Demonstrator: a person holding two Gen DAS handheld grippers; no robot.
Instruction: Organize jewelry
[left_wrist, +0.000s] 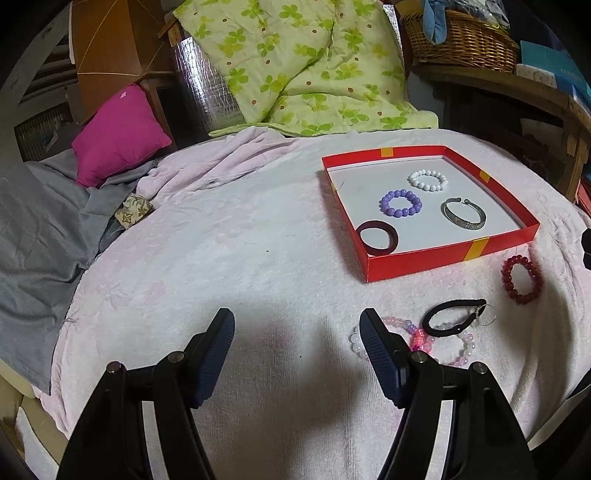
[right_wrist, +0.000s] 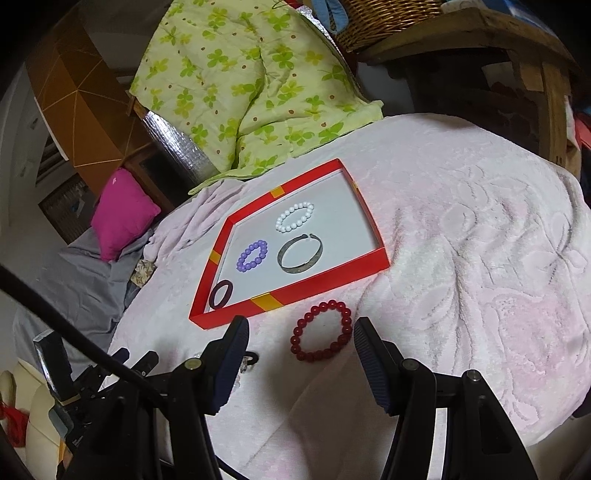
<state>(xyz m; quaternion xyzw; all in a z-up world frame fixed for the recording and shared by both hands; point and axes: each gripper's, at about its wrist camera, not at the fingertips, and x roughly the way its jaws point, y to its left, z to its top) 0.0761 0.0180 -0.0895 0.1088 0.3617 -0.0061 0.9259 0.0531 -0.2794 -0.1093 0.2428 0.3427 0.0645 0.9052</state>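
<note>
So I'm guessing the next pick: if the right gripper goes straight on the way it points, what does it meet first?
Most likely the dark red bead bracelet, lying on the pink blanket just ahead of the right gripper, between its open jaws. The red tray lies beyond. Depth is hard to judge.

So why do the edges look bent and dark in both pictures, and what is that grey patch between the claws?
Left wrist view: fisheye lens bows the red tray and blackens the corners; the grey patch is the left gripper's soft shadow on the pink towel. Right wrist view: same bending, a fainter shadow under the right gripper, everything fairly sharp.
</note>
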